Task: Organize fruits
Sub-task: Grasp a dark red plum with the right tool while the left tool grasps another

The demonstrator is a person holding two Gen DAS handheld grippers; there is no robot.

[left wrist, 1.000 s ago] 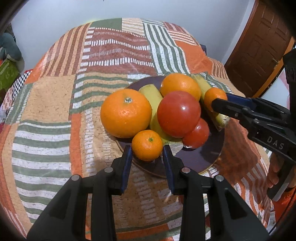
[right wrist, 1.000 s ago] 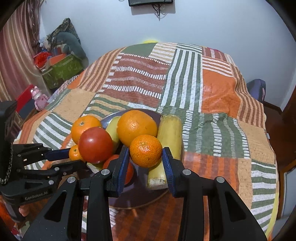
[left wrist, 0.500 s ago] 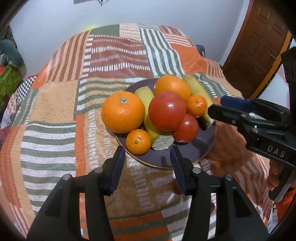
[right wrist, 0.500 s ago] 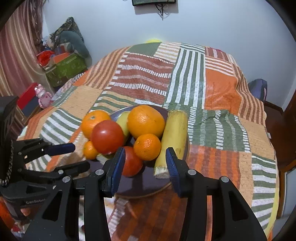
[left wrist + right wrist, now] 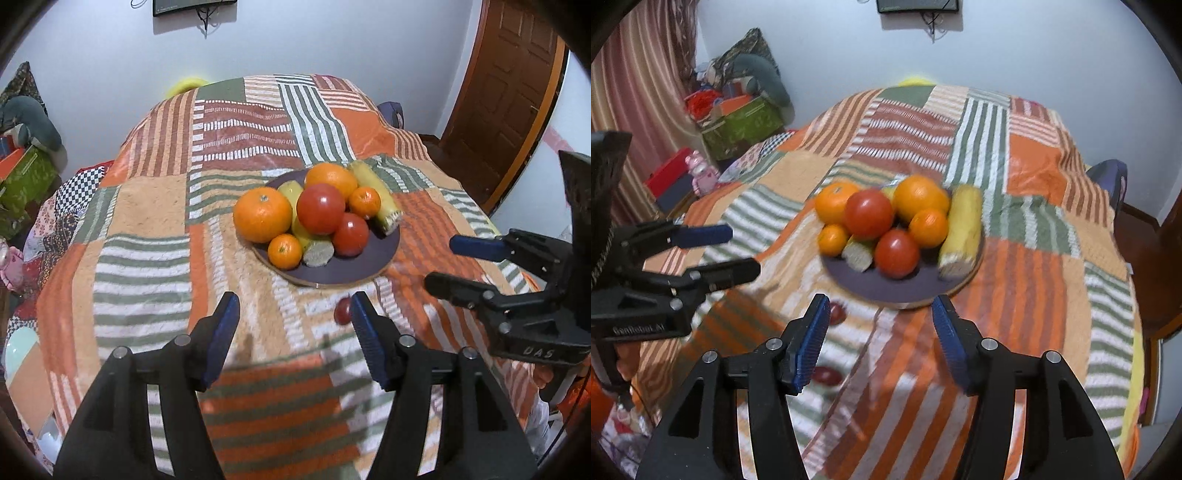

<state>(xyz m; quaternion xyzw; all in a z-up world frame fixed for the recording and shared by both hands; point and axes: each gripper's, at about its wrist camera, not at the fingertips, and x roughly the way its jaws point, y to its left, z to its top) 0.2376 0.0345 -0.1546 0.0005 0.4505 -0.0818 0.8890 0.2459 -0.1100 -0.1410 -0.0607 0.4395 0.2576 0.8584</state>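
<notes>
Glossy round oranges (image 5: 262,214) and tomatoes (image 5: 320,209) crowd a dark flat plate (image 5: 343,271) on a woven patchwork cloth (image 5: 147,206). The left hand-held gripper (image 5: 291,317) and right hand-held gripper (image 5: 881,317), both empty, have just been opening and stand fairly wide.

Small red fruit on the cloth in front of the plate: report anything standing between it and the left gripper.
Nothing visible does. The small red fruit lies on bare cloth right beside one finger of the left gripper, short of the plate. The jaws have just been opening and hold nothing.

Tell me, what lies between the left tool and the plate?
Bare striped cloth and one small red fruit near the right finger, seen in the left wrist view.
</notes>
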